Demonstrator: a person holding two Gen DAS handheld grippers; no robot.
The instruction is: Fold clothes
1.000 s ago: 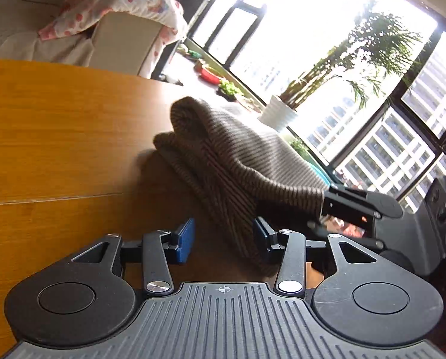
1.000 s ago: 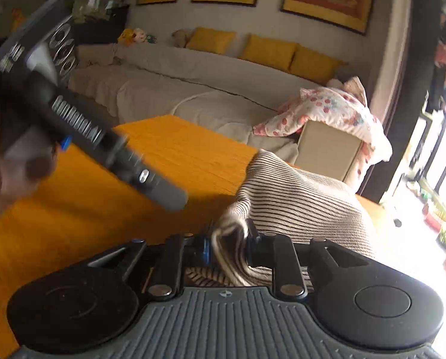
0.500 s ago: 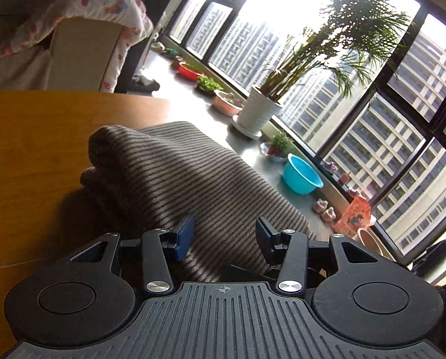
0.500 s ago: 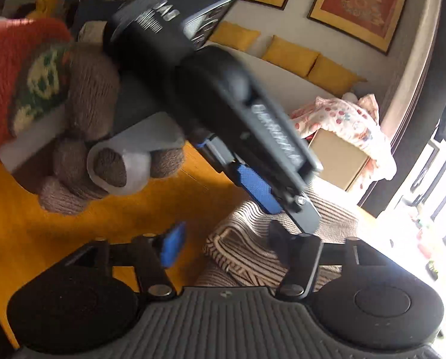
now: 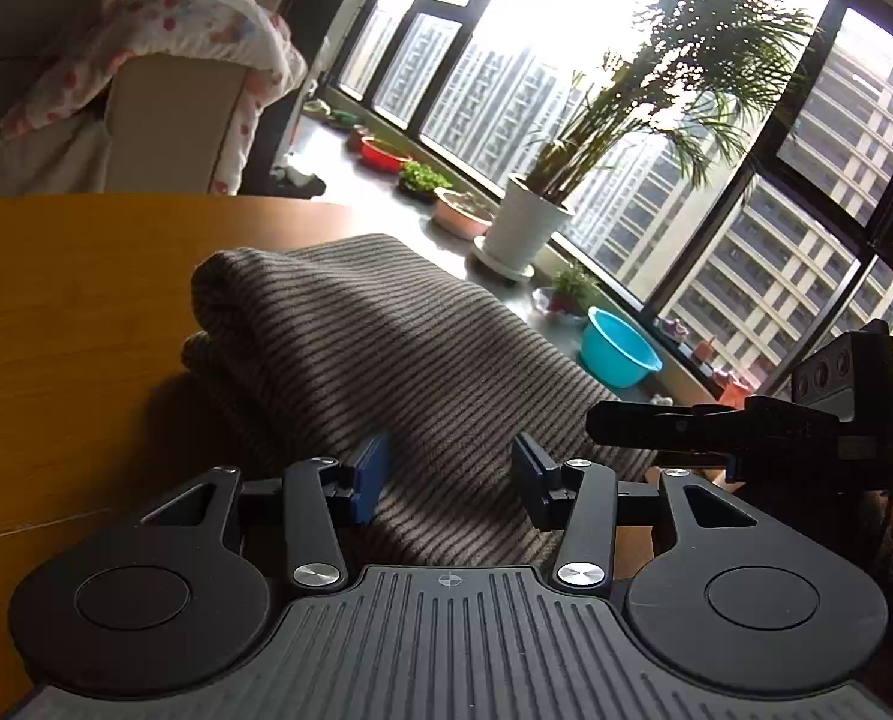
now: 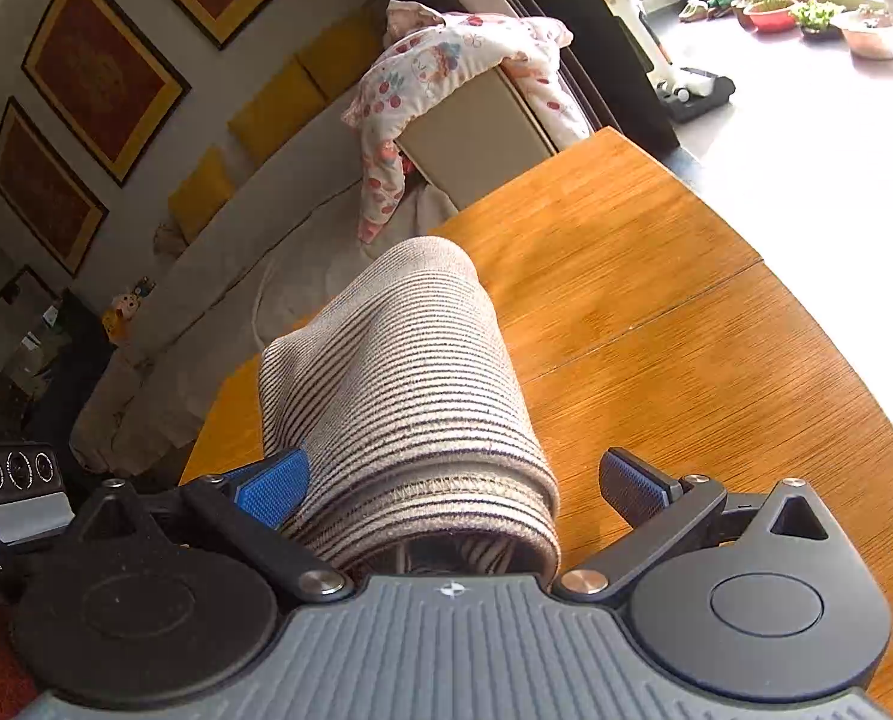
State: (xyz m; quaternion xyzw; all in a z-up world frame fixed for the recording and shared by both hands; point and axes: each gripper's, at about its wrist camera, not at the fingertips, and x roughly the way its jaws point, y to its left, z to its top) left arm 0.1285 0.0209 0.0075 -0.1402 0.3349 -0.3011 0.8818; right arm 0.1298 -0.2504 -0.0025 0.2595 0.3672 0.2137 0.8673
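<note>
Your folded garment (image 5: 386,348) lies on the table (image 5: 56,312) between both grippers' parted fingers; the sofa (image 6: 302,240) stands beyond the table's far edge.

Letters on the other gripper: in the right wrist view, left of the left finger (image 6: 272,486), the dark body of the left gripper (image 6: 2,516) carries pale letters that read "OAS" at the picture's edge; the word is cut off.
Small print under those letters: too small to read.
Left wrist view: no text can be read.
</note>
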